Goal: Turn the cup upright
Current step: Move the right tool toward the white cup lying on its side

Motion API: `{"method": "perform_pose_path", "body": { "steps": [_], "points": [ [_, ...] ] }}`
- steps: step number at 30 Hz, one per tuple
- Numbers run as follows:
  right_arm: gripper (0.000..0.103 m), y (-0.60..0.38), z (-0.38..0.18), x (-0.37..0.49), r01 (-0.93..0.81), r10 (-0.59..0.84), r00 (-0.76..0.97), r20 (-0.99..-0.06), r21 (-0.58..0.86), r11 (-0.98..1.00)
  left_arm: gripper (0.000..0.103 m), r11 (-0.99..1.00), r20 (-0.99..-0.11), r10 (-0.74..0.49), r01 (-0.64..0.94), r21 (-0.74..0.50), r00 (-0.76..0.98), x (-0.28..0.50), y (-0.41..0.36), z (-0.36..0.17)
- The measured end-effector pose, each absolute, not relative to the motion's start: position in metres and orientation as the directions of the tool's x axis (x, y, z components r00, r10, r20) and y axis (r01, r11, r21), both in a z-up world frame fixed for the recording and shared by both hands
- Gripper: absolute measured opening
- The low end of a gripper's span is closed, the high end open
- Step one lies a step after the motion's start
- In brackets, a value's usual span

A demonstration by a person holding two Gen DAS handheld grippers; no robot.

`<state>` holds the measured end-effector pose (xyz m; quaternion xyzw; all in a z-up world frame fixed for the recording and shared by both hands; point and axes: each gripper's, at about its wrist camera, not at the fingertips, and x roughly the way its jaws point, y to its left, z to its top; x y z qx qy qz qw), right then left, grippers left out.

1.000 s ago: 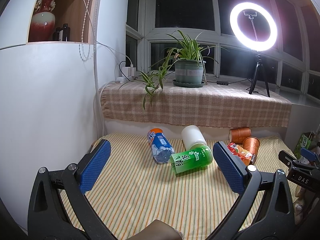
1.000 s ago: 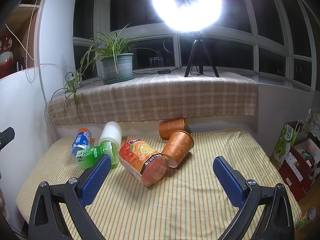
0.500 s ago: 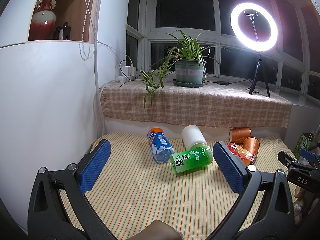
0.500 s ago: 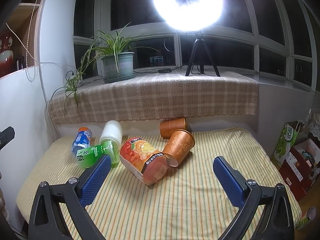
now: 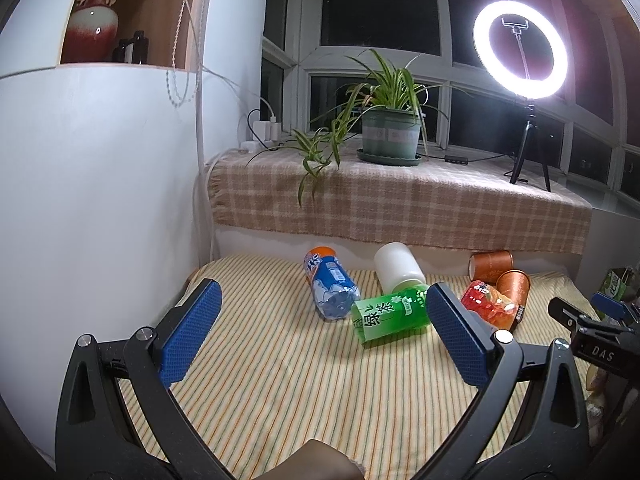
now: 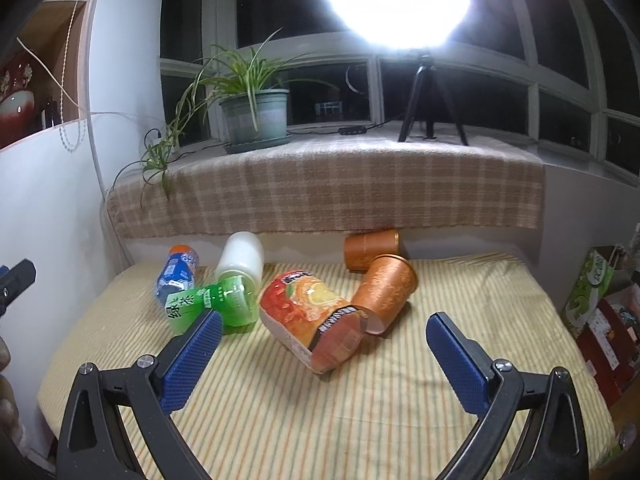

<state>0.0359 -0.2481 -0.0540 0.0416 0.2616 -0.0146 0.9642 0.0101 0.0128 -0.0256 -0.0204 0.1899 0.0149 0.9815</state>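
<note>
Both tongs, left [image 5: 322, 336] and right [image 6: 324, 354], spread wide, holding nothing, above striped bed [image 6: 360, 420]. Beyond right tongs, fruit cup [image 6: 316, 320] on its side, touching copper cup [image 6: 384, 292], also tipped over. Farther back: green bottle [image 5: 390, 314], second copper cup [image 6: 370, 249]

My right gripper [image 6: 324, 354], jaws spread wide, hovers above the striped cloth [image 6: 360, 408]; ahead, an orange-printed cup [image 6: 316, 320] lies sideways, touching a copper cup [image 6: 386, 292].
</note>
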Motion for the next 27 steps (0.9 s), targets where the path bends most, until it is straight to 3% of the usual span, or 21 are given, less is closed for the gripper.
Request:
{"method": "perform_pose_path", "body": {
  "steps": [16,27],
  "points": [
    [0.103,-0.222,-0.058,0.137,-0.104,0.157,0.780,-0.606,0.122,0.987,0.103,0.996,-0.448,0.039,-0.068,-0.051,0.893,0.020,0.043,-0.049],
    [0.101,-0.187,-0.073,0.225,-0.136,0.168,0.681,-0.713,0.102,0.985,0.103,0.992,-0.478,0.066,-0.110,-0.065,0.876,0.022,0.063,-0.062]
  ]
}}
